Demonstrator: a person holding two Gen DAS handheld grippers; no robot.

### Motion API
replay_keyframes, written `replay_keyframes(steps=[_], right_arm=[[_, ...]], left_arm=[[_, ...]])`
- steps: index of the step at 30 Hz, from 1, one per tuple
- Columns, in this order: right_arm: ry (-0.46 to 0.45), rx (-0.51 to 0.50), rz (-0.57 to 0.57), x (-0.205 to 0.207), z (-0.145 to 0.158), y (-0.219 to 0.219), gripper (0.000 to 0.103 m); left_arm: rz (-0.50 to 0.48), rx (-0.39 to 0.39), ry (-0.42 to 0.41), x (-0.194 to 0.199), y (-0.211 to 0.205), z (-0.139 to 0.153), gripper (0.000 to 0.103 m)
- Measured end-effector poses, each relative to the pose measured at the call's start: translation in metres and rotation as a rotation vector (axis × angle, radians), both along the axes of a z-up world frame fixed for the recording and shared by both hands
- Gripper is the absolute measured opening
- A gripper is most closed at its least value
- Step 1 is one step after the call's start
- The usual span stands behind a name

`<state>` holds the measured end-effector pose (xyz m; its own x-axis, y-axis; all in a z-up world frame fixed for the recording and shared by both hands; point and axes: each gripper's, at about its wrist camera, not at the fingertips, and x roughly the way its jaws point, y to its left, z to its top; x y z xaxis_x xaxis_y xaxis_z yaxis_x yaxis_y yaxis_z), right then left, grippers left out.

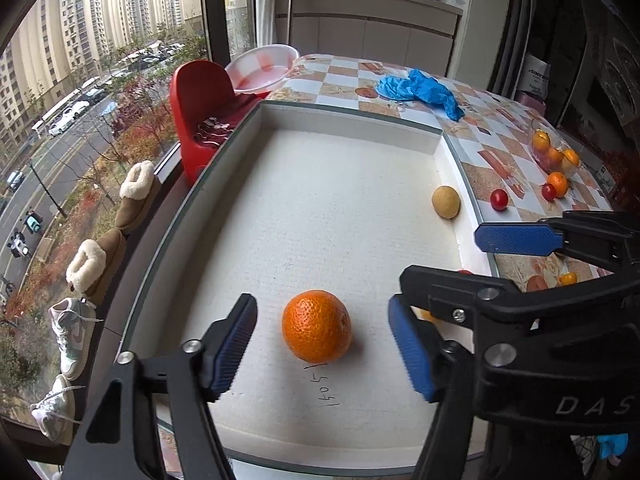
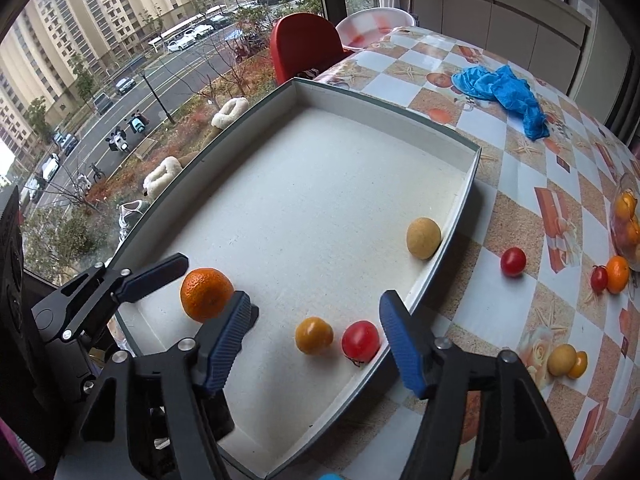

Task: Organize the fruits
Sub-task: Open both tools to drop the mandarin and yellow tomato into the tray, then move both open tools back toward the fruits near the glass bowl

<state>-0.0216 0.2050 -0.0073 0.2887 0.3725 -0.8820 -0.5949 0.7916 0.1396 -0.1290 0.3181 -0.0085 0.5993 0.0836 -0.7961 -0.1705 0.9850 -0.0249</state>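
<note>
A mandarin orange (image 1: 316,326) lies on the floor of the white tray (image 1: 352,118) between the pads of my left gripper (image 1: 324,344), which is open and clear of it on both sides. My right gripper (image 2: 316,344) is also open, over the tray's near right corner. A small yellow-orange fruit (image 2: 314,335) and a red tomato (image 2: 360,341) lie between its pads, unpressed. A tan round fruit (image 2: 423,237) rests against the tray's right wall. One of the left gripper's fingers (image 2: 156,276) shows beside the mandarin (image 2: 206,294).
Loose on the checkered table (image 2: 520,168) to the right are a cherry tomato (image 2: 513,261), a small orange (image 2: 617,274) and two yellow fruits (image 2: 562,359). A clear bag of oranges (image 2: 626,220) sits at the far right. A blue glove (image 2: 500,88) lies behind the tray.
</note>
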Motion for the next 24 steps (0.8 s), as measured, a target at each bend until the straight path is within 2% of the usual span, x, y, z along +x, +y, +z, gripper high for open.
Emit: replay_keyframes(steps=[2,5,9,17,24], right_arm=[[-0.01,0.007,0.0,0.0,0.004,-0.004,0.081],[-0.018,0.015,-0.024,0.002,0.009,-0.015,0.085],[-0.049,0.002,-0.078,0.007,0.016,-0.037,0.103],[-0.075,0.02,-0.207,0.015,0.027,-0.107,0.103],[-0.027,0.011,-0.397,0.025,0.011,-0.192,0.103]], left_arm=[[-0.007,-0.011,-0.005,0.0,0.0,0.002,0.074],[-0.01,-0.011,0.003,0.001,-0.004,0.004,0.074],[-0.026,0.005,0.002,0.002,-0.014,0.009,0.074],[-0.08,0.02,-0.005,0.007,-0.043,0.023,0.074],[-0.142,0.024,-0.007,0.016,-0.078,0.035,0.074]])
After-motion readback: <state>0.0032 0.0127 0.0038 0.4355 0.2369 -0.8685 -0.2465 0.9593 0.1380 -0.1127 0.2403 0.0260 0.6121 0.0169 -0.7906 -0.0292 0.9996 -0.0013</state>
